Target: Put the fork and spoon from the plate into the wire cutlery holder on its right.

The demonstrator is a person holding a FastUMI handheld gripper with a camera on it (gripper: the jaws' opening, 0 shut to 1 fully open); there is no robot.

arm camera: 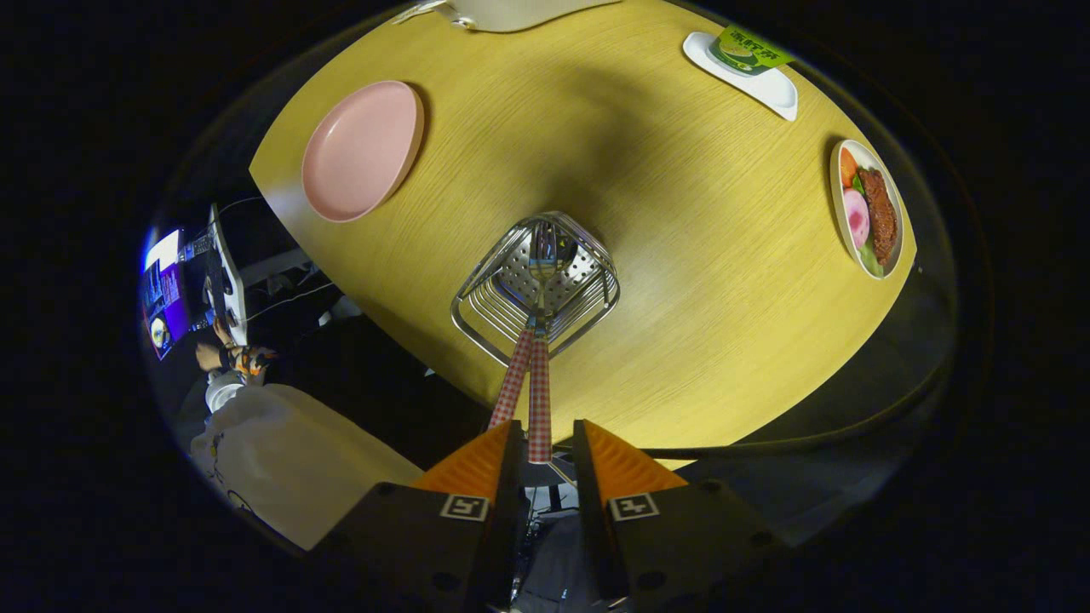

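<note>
Checked red-and-white handles of two utensils (532, 387) are standing side by side in the wire cutlery holder (536, 285), their metal heads pointing down into its perforated bottom; which is the fork and which the spoon cannot be told. One handle's end is lying in the gap between the fingers of the gripper (542, 447), while the other is leaning toward one finger. The fingers are standing slightly apart, and whether they are pressing on the handle cannot be told. The holder is sitting near the middle of a wood-grain table (681, 255), just ahead of the fingers. A pink plate (362, 151) is resting empty well apart from the holder. Beyond the holder, a white tray (771, 85) is carrying a green packet (749, 49). Near the table's rim, a dish of food (869, 209) is lying. Beside the table, a person's hand (234, 358) is showing.
</note>
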